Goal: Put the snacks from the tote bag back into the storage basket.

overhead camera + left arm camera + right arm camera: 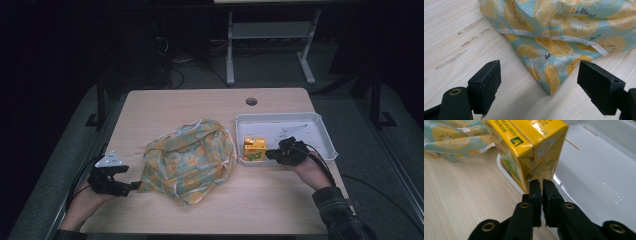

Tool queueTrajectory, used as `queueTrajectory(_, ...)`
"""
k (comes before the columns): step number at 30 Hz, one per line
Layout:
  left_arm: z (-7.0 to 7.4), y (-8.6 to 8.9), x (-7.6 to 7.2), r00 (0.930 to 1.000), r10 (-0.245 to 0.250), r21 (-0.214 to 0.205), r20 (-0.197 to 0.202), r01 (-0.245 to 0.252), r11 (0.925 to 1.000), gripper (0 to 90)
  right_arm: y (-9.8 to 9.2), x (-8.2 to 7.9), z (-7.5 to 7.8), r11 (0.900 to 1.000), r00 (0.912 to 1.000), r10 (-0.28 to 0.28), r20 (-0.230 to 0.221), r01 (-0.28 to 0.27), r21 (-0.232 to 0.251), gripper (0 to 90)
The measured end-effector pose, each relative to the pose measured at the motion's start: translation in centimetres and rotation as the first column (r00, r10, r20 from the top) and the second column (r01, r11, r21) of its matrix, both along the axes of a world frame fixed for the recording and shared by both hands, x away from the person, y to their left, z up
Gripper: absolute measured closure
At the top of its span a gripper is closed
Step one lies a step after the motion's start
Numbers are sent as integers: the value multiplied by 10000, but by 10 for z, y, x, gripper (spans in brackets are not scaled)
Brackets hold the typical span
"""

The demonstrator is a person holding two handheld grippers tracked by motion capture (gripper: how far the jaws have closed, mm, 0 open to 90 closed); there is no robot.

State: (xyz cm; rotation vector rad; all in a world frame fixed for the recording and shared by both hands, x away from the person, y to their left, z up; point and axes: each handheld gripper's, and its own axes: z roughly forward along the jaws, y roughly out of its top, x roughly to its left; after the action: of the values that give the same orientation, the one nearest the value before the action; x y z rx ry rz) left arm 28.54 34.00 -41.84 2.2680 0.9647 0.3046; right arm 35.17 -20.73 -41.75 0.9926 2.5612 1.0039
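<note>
A crumpled lemon-print teal cloth bag [189, 159] lies mid-table on the pale wooden table [165, 107], just left of the white plastic tray [320, 131]. The yellow juice carton [254, 149] stands upright in the tray's near-left corner. The right claw [541, 185], almost closed, has its tips at the carton's lower edge, though a grip can't be confirmed. The left claw [537, 80] gapes wide around the bag's corner.
</note>
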Motion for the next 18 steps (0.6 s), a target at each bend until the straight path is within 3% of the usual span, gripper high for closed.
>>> queueTrajectory(4,-1,0,-1,9999,-106,-95,-16,105,9999,175,-5,-3,2,9992,9992,-404,62,403,82,710)
queueTrajectory(10,-2,2,2,9998,1,-486,-217,-12,9988,169,-11,-12,6,9966,9964,-824,177,822,88,469)
queueTrajectory(12,-2,2,2,9999,-10,-436,-126,5,9990,165,-12,-17,6,9966,9958,-824,386,820,116,415)
queueTrajectory(18,-6,-2,-1,9999,-162,-357,-36,161,9992,162,-15,-30,1,9943,9944,-1024,274,1032,-275,306)
